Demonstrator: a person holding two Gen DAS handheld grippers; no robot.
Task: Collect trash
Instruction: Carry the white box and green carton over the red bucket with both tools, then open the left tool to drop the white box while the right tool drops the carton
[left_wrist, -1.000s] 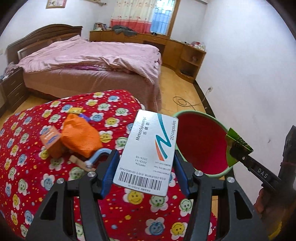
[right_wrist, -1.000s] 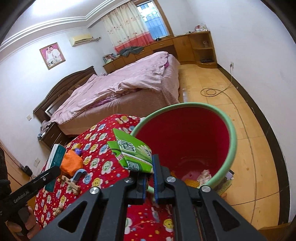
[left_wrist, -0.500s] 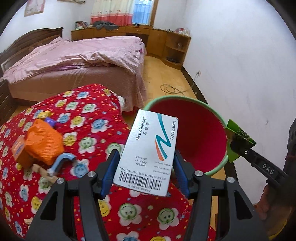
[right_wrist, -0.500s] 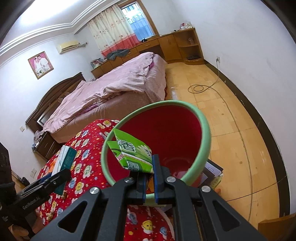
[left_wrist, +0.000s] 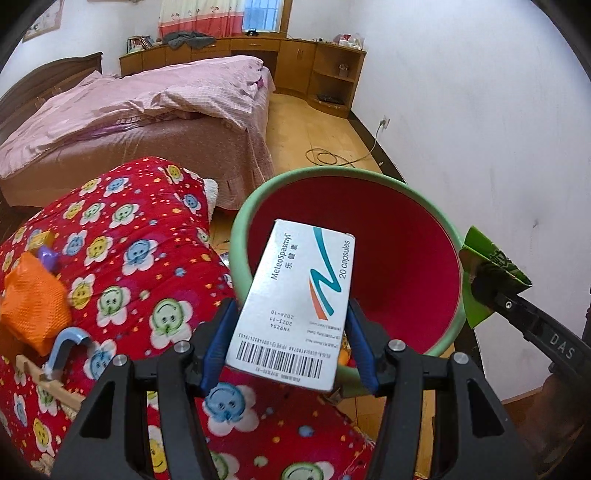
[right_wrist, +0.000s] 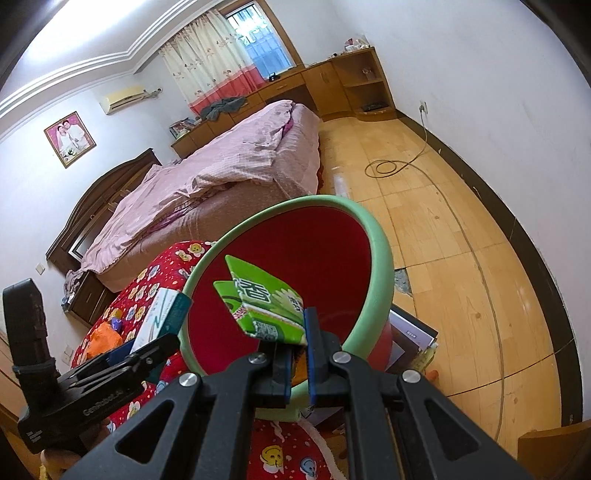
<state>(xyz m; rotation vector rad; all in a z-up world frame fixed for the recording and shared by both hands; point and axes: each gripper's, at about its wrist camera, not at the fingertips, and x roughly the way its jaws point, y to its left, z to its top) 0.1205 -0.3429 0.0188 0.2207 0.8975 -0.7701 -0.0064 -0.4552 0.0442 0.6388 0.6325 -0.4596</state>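
Observation:
My left gripper is shut on a white medicine box printed "20 capsules", held upright over the near rim of the red bin with a green rim. The same box shows at the left in the right wrist view. A flattened green carton is pinched in my right gripper, which is shut on it in front of the bin's mouth. From the left wrist view that carton hangs just right of the bin's rim.
A table under a red smiley-print cloth carries an orange mesh bag, a blue hook and wooden pieces. A pink bed lies behind. Papers sit beside the bin on the wooden floor.
Both grippers have moved toward the bin with their loads. The medicine box now overlaps the bin's mouth, and the green carton sits lower against the red inside. Both grips are unchanged.

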